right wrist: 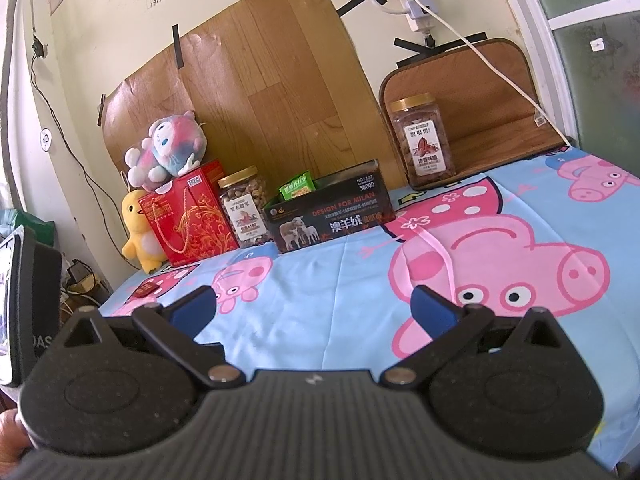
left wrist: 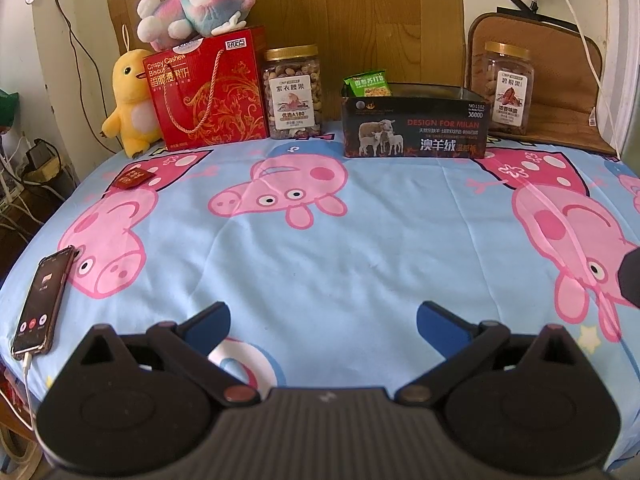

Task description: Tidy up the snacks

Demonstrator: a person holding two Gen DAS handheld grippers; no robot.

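Note:
A black open box (left wrist: 416,128) (right wrist: 332,216) stands at the back of the table with a green snack packet (left wrist: 368,84) (right wrist: 297,189) upright inside its left end. A small red snack packet (left wrist: 131,178) (right wrist: 145,290) lies flat on the cloth at the left. My left gripper (left wrist: 322,316) hovers open low over the near middle of the table, nothing between its fingers. My right gripper (right wrist: 314,302) is open too, empty, well short of the box.
Along the back stand a red gift box (left wrist: 208,88) (right wrist: 188,216) with a plush toy (left wrist: 192,4) on top, a yellow duck plush (left wrist: 130,100), a nut jar (left wrist: 293,92) (right wrist: 245,206) and a second nut jar (left wrist: 507,86) (right wrist: 422,138). A phone (left wrist: 42,300) lies charging at the left edge.

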